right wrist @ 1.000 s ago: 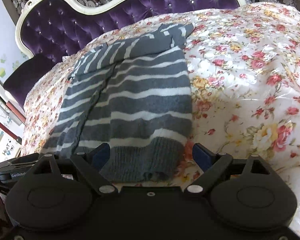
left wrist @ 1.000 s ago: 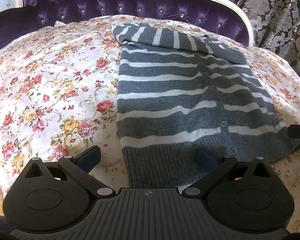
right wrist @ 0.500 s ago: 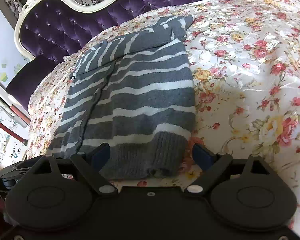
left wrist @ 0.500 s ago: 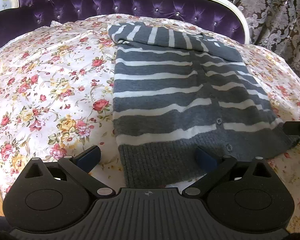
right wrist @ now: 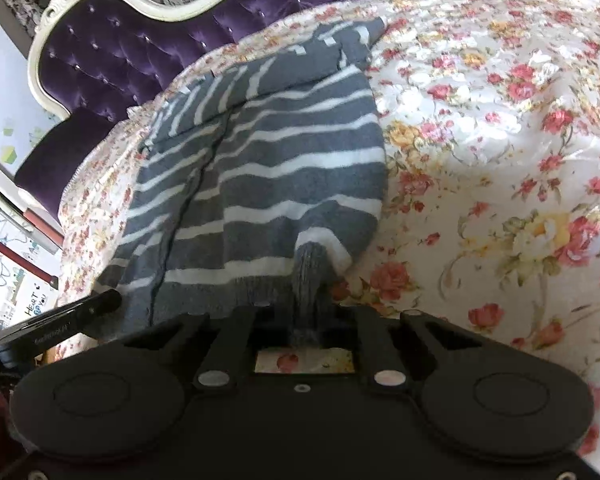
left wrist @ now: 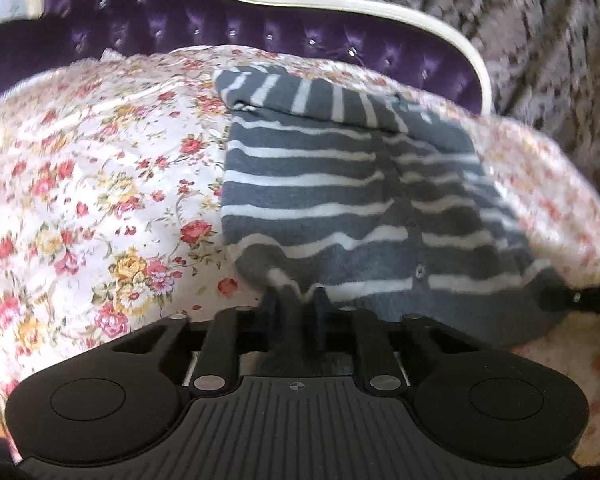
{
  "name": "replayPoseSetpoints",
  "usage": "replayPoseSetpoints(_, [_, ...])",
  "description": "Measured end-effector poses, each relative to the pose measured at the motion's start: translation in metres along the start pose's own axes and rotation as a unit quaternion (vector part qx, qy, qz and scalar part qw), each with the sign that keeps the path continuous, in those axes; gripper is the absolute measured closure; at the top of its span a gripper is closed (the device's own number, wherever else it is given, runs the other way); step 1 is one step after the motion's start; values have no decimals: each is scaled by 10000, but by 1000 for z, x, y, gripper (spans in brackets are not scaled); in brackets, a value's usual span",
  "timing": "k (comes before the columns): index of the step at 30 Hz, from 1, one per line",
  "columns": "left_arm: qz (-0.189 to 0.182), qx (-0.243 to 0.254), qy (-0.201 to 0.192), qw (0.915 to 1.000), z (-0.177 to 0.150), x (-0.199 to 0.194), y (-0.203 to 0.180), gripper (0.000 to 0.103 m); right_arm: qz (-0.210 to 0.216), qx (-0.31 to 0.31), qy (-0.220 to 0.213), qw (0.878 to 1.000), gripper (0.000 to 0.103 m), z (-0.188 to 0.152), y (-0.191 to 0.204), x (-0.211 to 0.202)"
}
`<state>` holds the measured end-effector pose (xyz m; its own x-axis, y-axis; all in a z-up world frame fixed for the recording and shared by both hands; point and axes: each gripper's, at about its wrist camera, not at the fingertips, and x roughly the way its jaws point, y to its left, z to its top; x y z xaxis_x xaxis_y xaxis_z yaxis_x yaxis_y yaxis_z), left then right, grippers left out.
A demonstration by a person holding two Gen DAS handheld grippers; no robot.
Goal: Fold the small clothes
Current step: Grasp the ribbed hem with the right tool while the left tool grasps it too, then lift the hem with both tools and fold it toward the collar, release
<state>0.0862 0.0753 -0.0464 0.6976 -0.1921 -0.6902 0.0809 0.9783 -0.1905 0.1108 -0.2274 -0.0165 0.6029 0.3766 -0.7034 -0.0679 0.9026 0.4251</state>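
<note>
One striped cardigan (left wrist: 340, 200), two grippers, seemingly two visible buttons (left wrist: 420, 271).

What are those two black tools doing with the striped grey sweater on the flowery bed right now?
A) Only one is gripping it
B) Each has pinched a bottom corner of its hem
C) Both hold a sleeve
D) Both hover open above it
B: the left tool and right tool are each shut on a bunched bottom corner of the sweater hem.
</note>
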Motion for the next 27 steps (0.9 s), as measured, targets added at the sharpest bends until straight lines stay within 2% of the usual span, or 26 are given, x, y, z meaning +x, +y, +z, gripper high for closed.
replayPoseSetpoints(2, [11, -239, -97, 9997, 0, -4, 8, 91, 67, -49, -165, 9998, 85, 1, 2, -8])
replayPoseSetpoints(3, [110, -246, -141, 9995, 0, -6, 10, 96, 87, -64, -259, 9996, 85, 1, 2, -13])
replayPoseSetpoints(5, [214, -232, -226, 9992, -1, -9, 13, 97, 127, -71, -355, 9993, 86, 3, 2, -18])
replayPoseSetpoints(9, [159, -371, -148, 9991, -4, -9, 22, 97, 150, -57, -392, 9991, 86, 2, 0, -22])
replayPoseSetpoints(15, [144, -295, -41, 9995, -5, -7, 22, 96, 159, 28, -344, 9993, 86, 1, -3, -18])
replayPoseSetpoints(17, [161, -328, 12, 9993, -5, -6, 22, 91, 155, 53, -333, 9993, 86, 1, -4, -18])
replayPoseSetpoints(19, [179, -350, 37, 9992, -4, -5, 22, 61, 157, 93, -337, 9993, 86, 0, -5, -18])
replayPoseSetpoints(22, [95, -309, 114, 9994, -2, -3, 20, 44, 161, 87, -332, 9993, 86, 1, -5, -18])
replayPoseSetpoints(24, [64, -220, 173, 9996, 1, 0, 16, 36, 176, 71, -314, 9993, 86, 1, -5, -16])
replayPoseSetpoints(27, [32, -55, 186, 9998, 3, 6, 6, 36, 181, 67, -296, 9994, 86, 1, -4, -15])
